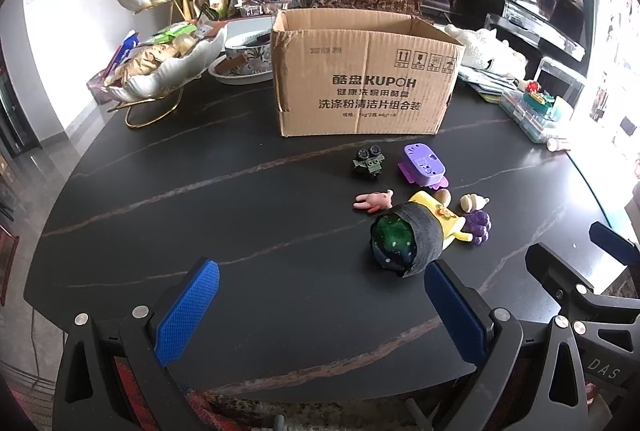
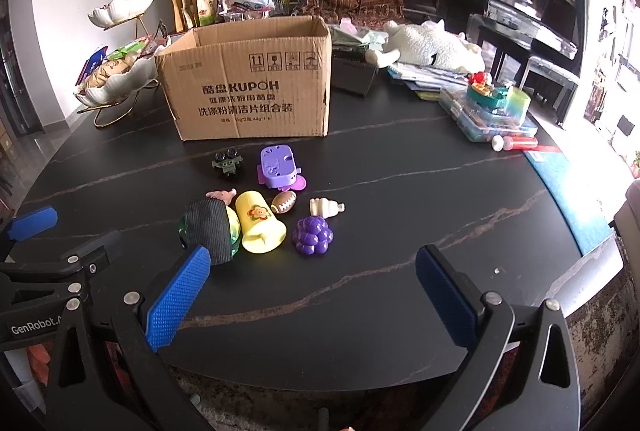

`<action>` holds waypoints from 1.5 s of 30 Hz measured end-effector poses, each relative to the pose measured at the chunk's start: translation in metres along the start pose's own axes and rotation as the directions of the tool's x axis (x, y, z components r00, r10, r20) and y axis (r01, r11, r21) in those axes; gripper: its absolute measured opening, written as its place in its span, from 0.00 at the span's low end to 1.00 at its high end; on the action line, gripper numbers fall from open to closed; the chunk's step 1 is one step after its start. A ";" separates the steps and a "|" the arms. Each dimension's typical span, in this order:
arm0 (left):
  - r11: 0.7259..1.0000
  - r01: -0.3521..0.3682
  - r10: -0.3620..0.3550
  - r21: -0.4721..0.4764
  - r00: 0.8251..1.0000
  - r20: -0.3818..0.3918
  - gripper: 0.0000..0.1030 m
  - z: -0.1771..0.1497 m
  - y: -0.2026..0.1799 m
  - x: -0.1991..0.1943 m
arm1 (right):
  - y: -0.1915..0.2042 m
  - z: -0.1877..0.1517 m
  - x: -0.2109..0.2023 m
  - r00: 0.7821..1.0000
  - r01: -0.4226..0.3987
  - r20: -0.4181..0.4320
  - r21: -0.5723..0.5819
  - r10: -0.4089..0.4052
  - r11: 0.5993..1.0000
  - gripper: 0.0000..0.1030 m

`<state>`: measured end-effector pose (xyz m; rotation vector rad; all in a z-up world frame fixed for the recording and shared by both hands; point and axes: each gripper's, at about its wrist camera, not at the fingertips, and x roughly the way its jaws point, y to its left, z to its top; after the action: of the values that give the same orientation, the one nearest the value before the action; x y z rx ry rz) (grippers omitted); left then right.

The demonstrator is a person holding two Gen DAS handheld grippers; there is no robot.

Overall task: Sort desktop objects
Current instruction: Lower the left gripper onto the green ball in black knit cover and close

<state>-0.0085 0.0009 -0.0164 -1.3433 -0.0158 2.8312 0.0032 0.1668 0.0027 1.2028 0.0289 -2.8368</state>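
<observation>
The inside of the cardboard box (image 2: 248, 87) could not be seen from either wrist view; only its open top flaps and printed front showed, upper centre of both frames. A green ball-like toy (image 1: 394, 241) was half wrapped in a dark ribbed band, so its shape stayed hard to read, and the pink figure (image 1: 374, 201) behind it was mostly hidden in the right wrist view.

At upper left, a white shell-shaped dish (image 1: 160, 75) on a gold stand held packaged snacks. At right, a clear plastic case (image 2: 488, 119) carried a small colourful toy on its lid.

The toys lay in a loose cluster in front of the box: a dark toy car (image 2: 227, 162), a purple block toy (image 2: 278, 165), a yellow cup (image 2: 260, 227) on its side touching the wrapped toy, a small football (image 2: 285, 202), a cream bottle (image 2: 326, 208) and purple grapes (image 2: 313, 235).

The left gripper (image 1: 320, 305) and the right gripper (image 2: 312, 295) both hung spread wide and empty over bare black table (image 2: 400, 191) at the bottom of their frames, near its front edge. Open tabletop stretched to the left of the cluster.
</observation>
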 end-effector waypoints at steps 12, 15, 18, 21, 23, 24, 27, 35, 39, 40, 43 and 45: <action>0.998 0.068 -0.067 0.016 0.997 -0.035 0.98 0.005 -0.024 0.020 | -0.024 -0.002 0.010 0.999 0.000 -0.042 0.041 0.001 0.999 0.99; 0.997 0.068 -0.067 0.028 0.997 -0.034 0.98 0.005 -0.030 0.025 | -0.028 -0.002 0.012 0.999 0.002 -0.045 0.045 0.000 0.999 0.99; 0.997 0.060 -0.059 0.041 0.998 -0.030 0.98 0.006 -0.035 0.027 | -0.031 -0.002 0.015 0.999 0.003 -0.048 0.048 0.000 0.999 0.99; 0.998 0.050 -0.049 0.046 0.998 -0.028 0.98 0.008 -0.038 0.027 | -0.035 -0.003 0.017 0.999 0.004 -0.050 0.052 -0.001 0.999 0.99; 0.998 0.035 -0.034 0.052 0.999 -0.023 0.99 0.009 -0.039 0.027 | -0.038 -0.003 0.019 0.999 0.005 -0.052 0.055 -0.002 0.999 0.99; 0.998 0.027 -0.026 0.056 0.999 -0.020 0.98 0.010 -0.040 0.027 | -0.039 -0.003 0.020 0.999 0.005 -0.053 0.056 -0.002 0.998 0.99; 0.998 0.023 -0.021 0.057 0.999 -0.023 0.98 0.011 -0.042 0.028 | -0.042 -0.002 0.022 0.998 0.000 -0.059 0.067 0.004 0.998 0.99; 0.998 0.028 -0.025 0.055 0.998 -0.054 0.99 0.008 -0.046 0.042 | -0.043 -0.003 0.029 0.997 0.024 -0.073 0.030 -0.022 0.999 0.99; 0.998 0.015 -0.013 0.068 1.000 -0.029 0.99 0.009 -0.051 0.045 | -0.047 -0.004 0.035 0.996 0.026 -0.083 0.039 -0.023 0.999 0.99; 0.998 0.028 -0.025 0.064 0.999 -0.046 0.99 0.010 -0.051 0.049 | -0.049 -0.004 0.036 0.996 0.023 -0.084 0.042 -0.020 0.999 0.99; 0.997 0.034 -0.029 0.063 0.996 -0.079 0.98 0.011 -0.052 0.056 | -0.051 -0.005 0.040 0.996 0.029 -0.083 0.037 -0.026 0.999 0.99; 0.997 0.021 -0.014 0.070 0.996 -0.090 0.98 0.011 -0.054 0.059 | -0.051 -0.006 0.043 0.996 0.033 -0.086 0.032 -0.031 0.999 0.98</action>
<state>-0.0540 0.0558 -0.0545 -1.4460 0.0723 2.7265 -0.0258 0.2156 -0.0324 1.3418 0.0054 -2.8218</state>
